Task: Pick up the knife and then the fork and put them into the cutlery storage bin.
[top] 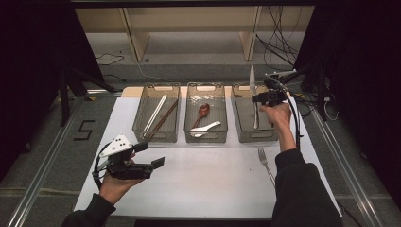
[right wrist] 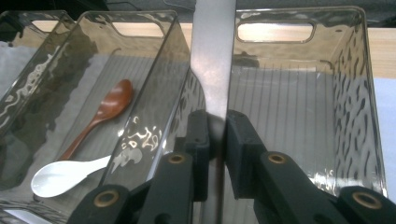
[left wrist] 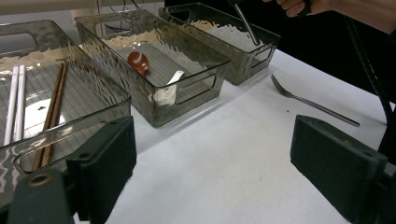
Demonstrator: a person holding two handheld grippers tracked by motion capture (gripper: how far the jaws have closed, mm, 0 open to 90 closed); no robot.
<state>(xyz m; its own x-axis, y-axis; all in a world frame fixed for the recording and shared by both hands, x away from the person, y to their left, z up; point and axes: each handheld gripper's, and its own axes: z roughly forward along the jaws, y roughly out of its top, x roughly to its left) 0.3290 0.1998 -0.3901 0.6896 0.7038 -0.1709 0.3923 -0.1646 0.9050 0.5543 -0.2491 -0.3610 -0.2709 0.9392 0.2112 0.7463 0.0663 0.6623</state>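
So the counter (top: 208, 175) I'm working over has a plain white top, sitting on a grey floor with metal rails running down both sides and a black "5" (top: 84, 130) taped on the floor at the left. Behind it there's a light wooden shelf unit (top: 189, 28) and a tangle of cables (top: 279, 42); the room's sides are dark.

Three clear smoked plastic bins sit in a row at the far edge. The left bin (top: 156, 135) has white and brown chopsticks (top: 160, 113), the middle bin (top: 206, 136) a reddish-brown wooden spoon (right wrist: 100, 114) and a white ceramic soup spoon (right wrist: 65, 175).

My right gripper (right wrist: 217, 135) has its jaws clamped nearly closed on a long silver table knife (right wrist: 212, 56), held upright with the blade up, its lower end hanging inside the right bin (right wrist: 364, 93).

My left gripper (left wrist: 212, 163) sits low over the bare near-left counter, jaws wide apart with nothing in them.

A silver metal fork (top: 265, 163) lies loose on the counter in front of the right bin.
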